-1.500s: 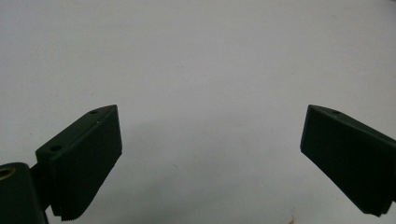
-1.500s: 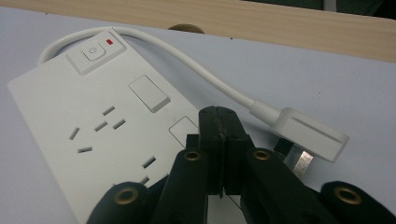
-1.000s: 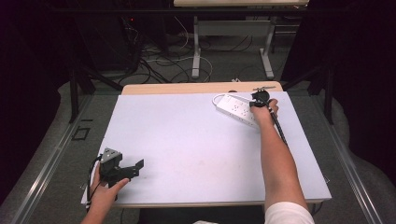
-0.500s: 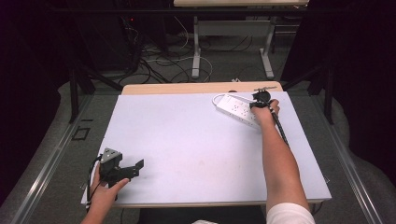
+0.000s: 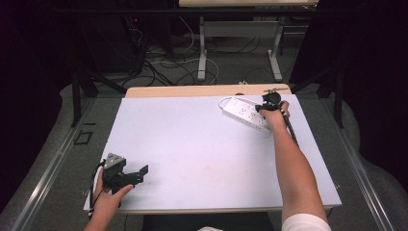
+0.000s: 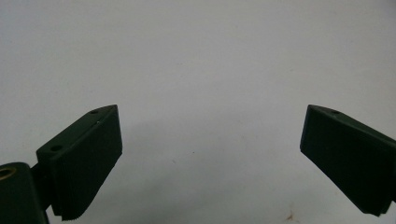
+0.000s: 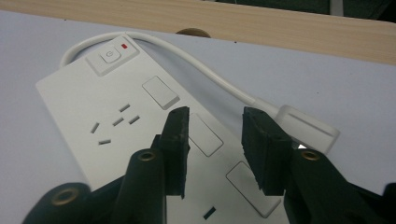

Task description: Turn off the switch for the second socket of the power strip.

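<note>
Almost nothing has moved in the last second: my right arm has held its reach at the far right of the bench, and my left hand has stayed at the near left corner.

Nearest to me, my left tongs rest low on the white bench close to its front edge, pointing right. In the left gripper view their jaws stand wide apart, released, with bare white surface between them.

Farther out, my right forearm runs up the right side of the bench to my right tongs, which sit over the white power strip. In the right gripper view the right tongs are partly open, with a moderate gap between the jaws, hanging just above the strip's top face and gripping nothing; I cannot tell whether the tips touch the plastic. The power strip lies flat and slanted, with its switch and red light at the far end. Its white cable loops out from that end and curves round to the white plug, which lies on the bench just beside the strip.

Beyond it runs the bench's wooden back edge, and past that the floor with loose cables.
</note>
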Demonstrator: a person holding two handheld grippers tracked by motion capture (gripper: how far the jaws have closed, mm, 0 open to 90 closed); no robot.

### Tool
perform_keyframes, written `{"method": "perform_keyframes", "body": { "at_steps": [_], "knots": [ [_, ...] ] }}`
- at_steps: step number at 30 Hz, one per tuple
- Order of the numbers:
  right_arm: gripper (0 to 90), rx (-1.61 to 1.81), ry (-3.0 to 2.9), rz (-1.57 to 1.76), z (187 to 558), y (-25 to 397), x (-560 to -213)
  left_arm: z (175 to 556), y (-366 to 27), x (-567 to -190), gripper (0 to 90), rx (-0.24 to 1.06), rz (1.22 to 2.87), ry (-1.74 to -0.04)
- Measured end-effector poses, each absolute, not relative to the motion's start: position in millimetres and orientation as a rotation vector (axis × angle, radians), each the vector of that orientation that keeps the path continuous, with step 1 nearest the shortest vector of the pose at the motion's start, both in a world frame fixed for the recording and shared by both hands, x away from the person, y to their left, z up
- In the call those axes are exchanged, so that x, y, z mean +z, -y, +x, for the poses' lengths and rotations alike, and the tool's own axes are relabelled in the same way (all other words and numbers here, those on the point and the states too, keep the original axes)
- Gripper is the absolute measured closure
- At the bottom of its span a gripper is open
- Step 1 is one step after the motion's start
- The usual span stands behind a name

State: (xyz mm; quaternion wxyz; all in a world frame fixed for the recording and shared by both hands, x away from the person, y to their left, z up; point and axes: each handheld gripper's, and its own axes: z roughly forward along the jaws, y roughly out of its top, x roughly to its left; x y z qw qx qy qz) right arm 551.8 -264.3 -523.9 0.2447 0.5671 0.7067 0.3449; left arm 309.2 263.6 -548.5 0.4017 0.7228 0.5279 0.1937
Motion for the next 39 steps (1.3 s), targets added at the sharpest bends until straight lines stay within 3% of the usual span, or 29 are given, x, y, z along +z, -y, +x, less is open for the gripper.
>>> {"method": "perform_keyframes", "body": {
  "at_steps": [30,39],
  "knots": [
    [25.9,0.932,-1.946,1.504,535.0,261.3,-497.6,311.6,-260.5,-549.5,5.5,0.493,1.825,-1.326],
    [23.3,0.97,-1.952,1.482,525.0,263.3,-484.0,311.3,-260.3,-549.3,5.5,0.495,1.825,-1.324]
  ]
}}
